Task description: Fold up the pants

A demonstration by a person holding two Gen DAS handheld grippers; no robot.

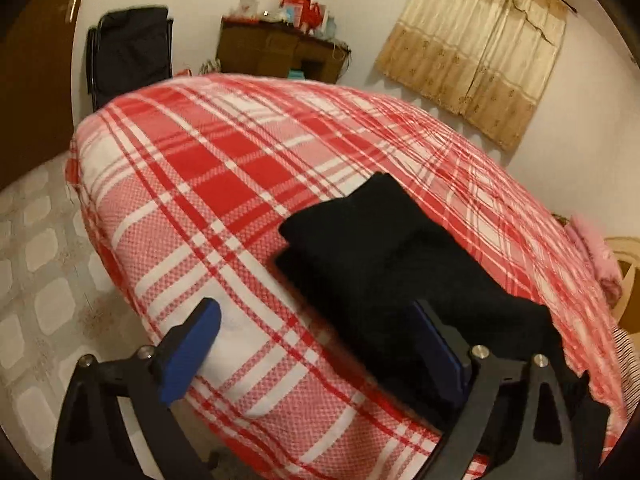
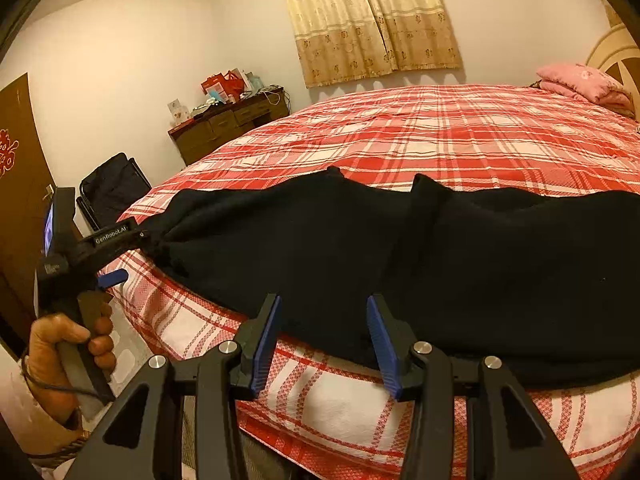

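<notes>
You are holding the left claw (image 1: 316,344) wide open beside the pants (image 1: 400,264) and the right claw (image 2: 322,340) half open, gripping nothing, ready to fold.

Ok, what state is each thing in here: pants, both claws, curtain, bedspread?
Black pants: laid out long along the bed's near edge, layers doubled, not compactly folded.
Left claw: open wide, one finger at the pants' end.
Right claw: open, pants' edge between the pads, not pinched.
Curtain: drawn shut.
Bedspread: spread flat.
</notes>
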